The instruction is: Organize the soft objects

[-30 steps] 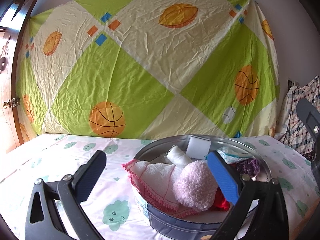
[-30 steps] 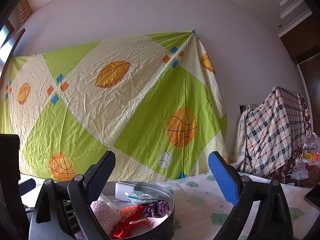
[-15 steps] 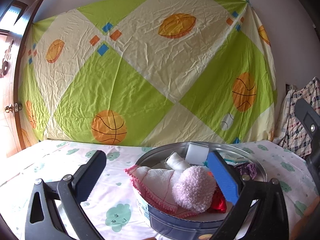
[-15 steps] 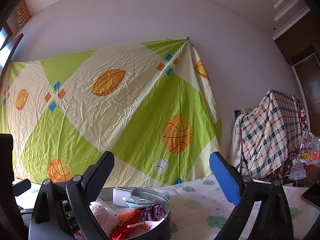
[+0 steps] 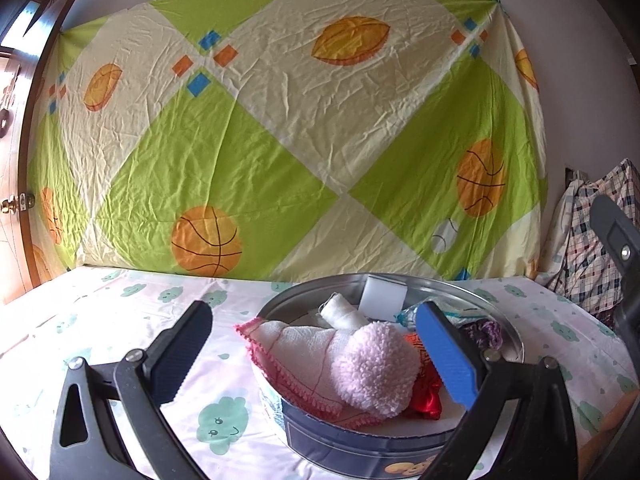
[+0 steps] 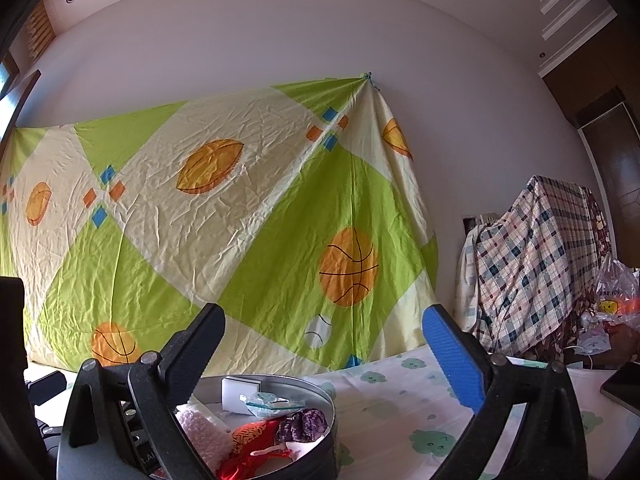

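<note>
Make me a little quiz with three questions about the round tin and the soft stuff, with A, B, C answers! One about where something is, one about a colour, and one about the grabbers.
1. Where is the fluffy pink pompom?
A. On the tablecloth beside the tin
B. In the round metal tin, against the pink-edged cloth
C. Between the left gripper's fingers

2. What colour is the block standing at the tin's far wall?
A. White
B. Green
C. Black

3. How are the two grippers?
A. Both shut on cloths
B. Only the left holds something
C. Both open and empty

Answers: 1 B, the pompom lies inside the rim on top of the cloth. 2 A, the block is plain white. 3 C, the left gripper and the right gripper both show wide gaps with nothing between the fingers.
</note>
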`<action>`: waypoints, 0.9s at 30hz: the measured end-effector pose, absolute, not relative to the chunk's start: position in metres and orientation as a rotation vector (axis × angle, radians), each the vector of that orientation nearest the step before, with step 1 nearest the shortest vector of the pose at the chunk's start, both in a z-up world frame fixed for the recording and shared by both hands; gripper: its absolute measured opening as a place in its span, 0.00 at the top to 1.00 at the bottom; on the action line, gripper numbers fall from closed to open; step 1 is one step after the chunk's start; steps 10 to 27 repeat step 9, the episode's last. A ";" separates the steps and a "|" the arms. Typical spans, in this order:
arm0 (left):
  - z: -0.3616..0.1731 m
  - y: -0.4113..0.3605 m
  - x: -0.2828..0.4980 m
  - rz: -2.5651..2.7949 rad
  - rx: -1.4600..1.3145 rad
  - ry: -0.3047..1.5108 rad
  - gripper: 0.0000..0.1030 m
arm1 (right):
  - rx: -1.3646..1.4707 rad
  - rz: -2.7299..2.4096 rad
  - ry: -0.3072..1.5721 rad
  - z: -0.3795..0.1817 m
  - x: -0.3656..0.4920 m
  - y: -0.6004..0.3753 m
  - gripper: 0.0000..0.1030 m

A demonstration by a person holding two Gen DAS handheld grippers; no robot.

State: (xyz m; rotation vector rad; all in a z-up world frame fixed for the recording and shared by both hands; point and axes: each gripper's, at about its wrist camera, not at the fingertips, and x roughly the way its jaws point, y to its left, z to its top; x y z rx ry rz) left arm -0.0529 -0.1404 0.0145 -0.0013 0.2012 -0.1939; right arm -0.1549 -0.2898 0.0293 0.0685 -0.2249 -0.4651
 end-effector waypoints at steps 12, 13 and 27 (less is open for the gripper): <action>0.013 -0.139 -0.051 -0.195 -0.001 0.215 0.00 | 0.078 -0.484 -0.213 0.029 -0.153 -0.291 0.02; 0.013 -0.139 -0.051 -0.195 -0.001 0.215 0.00 | 0.078 -0.484 -0.213 0.029 -0.153 -0.291 0.02; 0.013 -0.139 -0.051 -0.195 -0.001 0.215 0.00 | 0.078 -0.484 -0.213 0.029 -0.153 -0.291 0.02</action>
